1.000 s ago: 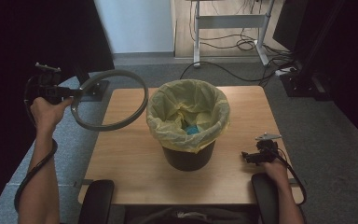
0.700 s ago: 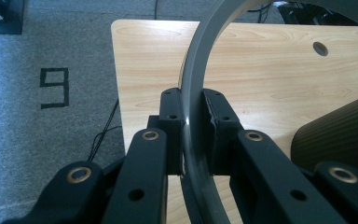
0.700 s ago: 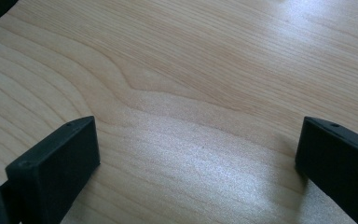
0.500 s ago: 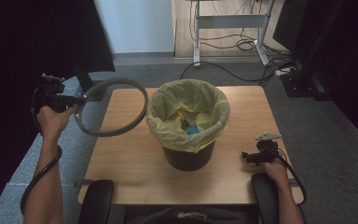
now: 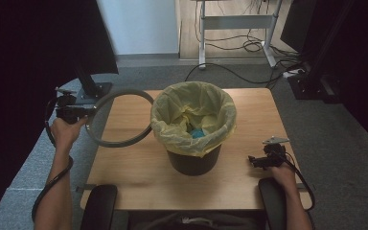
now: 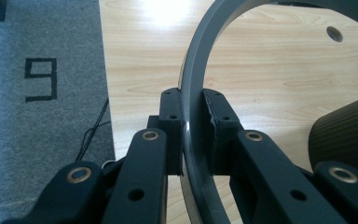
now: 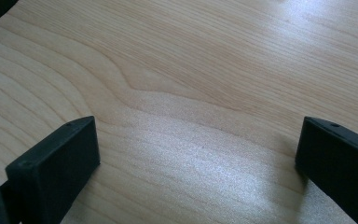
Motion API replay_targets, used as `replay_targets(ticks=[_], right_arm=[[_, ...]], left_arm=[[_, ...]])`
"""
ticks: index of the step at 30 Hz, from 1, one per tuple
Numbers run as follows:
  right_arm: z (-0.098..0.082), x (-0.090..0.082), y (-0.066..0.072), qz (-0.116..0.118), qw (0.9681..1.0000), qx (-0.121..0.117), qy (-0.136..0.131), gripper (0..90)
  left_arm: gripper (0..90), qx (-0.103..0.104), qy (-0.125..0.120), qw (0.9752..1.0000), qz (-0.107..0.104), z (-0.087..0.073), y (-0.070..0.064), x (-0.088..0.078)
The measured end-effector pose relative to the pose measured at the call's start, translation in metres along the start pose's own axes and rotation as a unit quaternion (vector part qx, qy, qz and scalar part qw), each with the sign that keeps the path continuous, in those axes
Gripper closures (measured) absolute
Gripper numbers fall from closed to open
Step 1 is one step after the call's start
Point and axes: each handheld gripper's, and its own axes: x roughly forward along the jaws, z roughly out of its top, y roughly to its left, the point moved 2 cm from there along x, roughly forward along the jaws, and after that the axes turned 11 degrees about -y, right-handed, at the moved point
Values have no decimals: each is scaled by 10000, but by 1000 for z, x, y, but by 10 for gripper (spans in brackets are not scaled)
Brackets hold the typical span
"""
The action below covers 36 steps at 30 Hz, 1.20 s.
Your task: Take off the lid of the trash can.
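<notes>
1. The left gripper (image 5: pixel 79 111) has its jaws closed on the edge of a grey ring (image 5: pixel 120 118), nipping the band from both faces; in the left gripper view the ring (image 6: pixel 200 79) runs straight up between the jaws
2. The ring hangs over the left edge of the worktop (image 5: pixel 139 167), just beside the bin (image 5: pixel 194 160), tilted so that its far side nears the yellow bag (image 5: pixel 172 120); a grip at the edge probably leaves the hoop free to pass over the bin's mouth
3. The bag is folded over the bin's rim, so the ring seems meant to clamp it down
4. The right gripper (image 5: pixel 256 161) rests low at the worktop's right front, well apart from the bin, its jaws wide open and holding nothing, likely parked clear of the way
</notes>
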Motion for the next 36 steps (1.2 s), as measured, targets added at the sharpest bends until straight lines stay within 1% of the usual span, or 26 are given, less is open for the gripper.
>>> replay_targets(ticks=[7,15,21,29,36], right_arm=[[0,0,0,0,10000,5,-2,0],[0,0,0,-1,10000,6,-2,0],[0,0,0,0,10000,5,-1,0],[0,0,0,0,10000,7,-1,0],[0,0,0,0,10000,5,-1,0]], left_arm=[[793,-75,-4,10000,-18,-16,5,15],[793,-78,17,10000,-21,-34,8,32],[793,-143,48,9998,-86,-48,11,48],[792,-119,190,9997,-60,-68,12,72],[792,-55,260,9996,48,-82,12,85]])
